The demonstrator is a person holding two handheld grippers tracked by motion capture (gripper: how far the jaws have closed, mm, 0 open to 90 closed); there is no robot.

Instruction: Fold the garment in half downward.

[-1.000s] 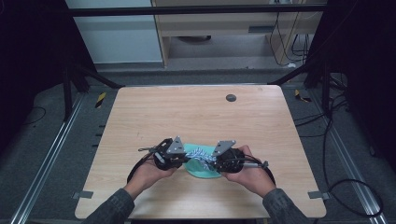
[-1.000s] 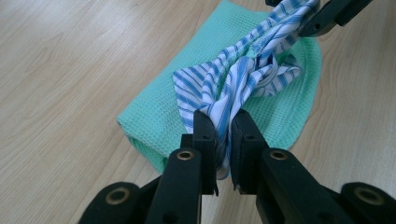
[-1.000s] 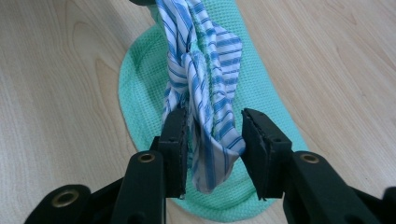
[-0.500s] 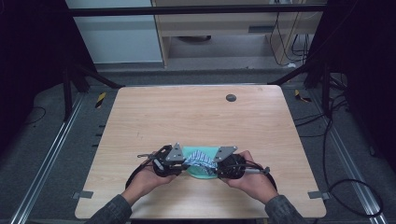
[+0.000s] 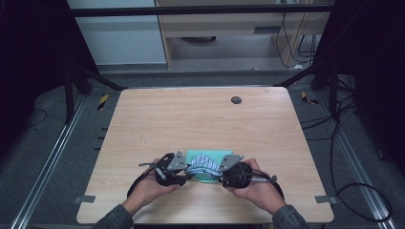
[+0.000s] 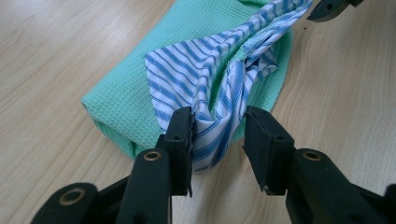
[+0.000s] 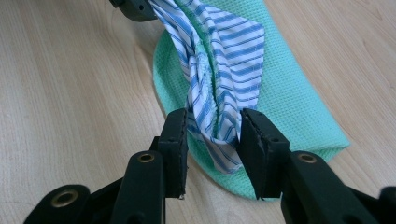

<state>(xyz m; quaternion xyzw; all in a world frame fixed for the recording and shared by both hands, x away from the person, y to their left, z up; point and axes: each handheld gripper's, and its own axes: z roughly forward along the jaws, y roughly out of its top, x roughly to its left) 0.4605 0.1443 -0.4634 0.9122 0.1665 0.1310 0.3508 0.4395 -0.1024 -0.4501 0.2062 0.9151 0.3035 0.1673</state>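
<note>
A: Both grippers sat at the near edge of the table [image 5: 143, 119], facing each other over the cloth. Left gripper [image 6: 218, 135] half-open; its jaws had just been opening, with the striped cloth [image 6: 205, 79] bunched between them, brushing the one pad and clear of the other. I'd call that released, or nearly.

B: And the right gripper [image 7: 214, 140]?

A: Jaws at a middling gap, the other end of the striped cloth between them, cloth against both pads. Read as holding.

B: Where did the cloth lie?

A: Draped across the folded green towel [image 5: 210, 160], which lay flat on the wood between the two hands, close to the front edge.

B: Advice for the step?

A: If the aim was setting the striped piece down on the towel, let each end go low and level so it doesn't spring or drag the towel askew. Back each gripper straight out; a pad could catch a fold.

B: Surface, room?

A: Pale wood-grain top, a small dark disc [image 5: 236, 99] near the far edge. Dark frame posts around, cables on the grey floor at right, a light cabinet behind.
</note>
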